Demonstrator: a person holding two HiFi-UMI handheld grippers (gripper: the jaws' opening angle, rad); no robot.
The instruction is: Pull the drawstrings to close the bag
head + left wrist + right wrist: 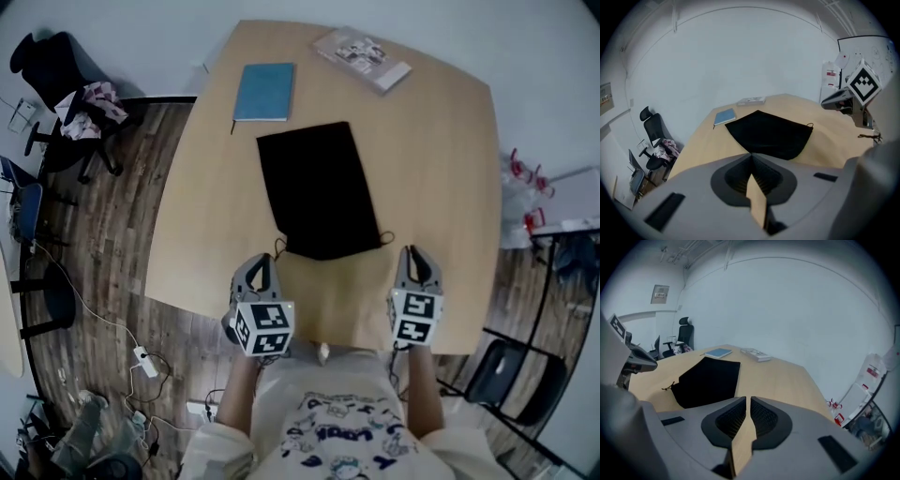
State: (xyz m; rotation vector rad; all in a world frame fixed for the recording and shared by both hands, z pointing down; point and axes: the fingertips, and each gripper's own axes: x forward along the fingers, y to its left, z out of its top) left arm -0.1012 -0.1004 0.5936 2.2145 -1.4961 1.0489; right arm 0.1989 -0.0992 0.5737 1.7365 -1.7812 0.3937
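Note:
A black drawstring bag [320,191] lies flat on the wooden table [450,150], its mouth toward me. Short drawstring ends stick out at its near left corner [278,246] and near right corner [387,236]. My left gripper [262,269] hovers just left of the bag's near edge, shut with nothing in it. On the other side my right gripper [413,259] sits just right of that edge, also shut and empty. The bag [768,132] shows ahead in the left gripper view, and again as the bag [707,380] in the right gripper view.
A blue notebook [264,91] and a magazine [361,57] lie at the table's far side. A black office chair [67,103] with clothes on it stands at the left. A dark folding chair [506,375] sits at the lower right. Cables and a power strip [145,361] lie on the floor.

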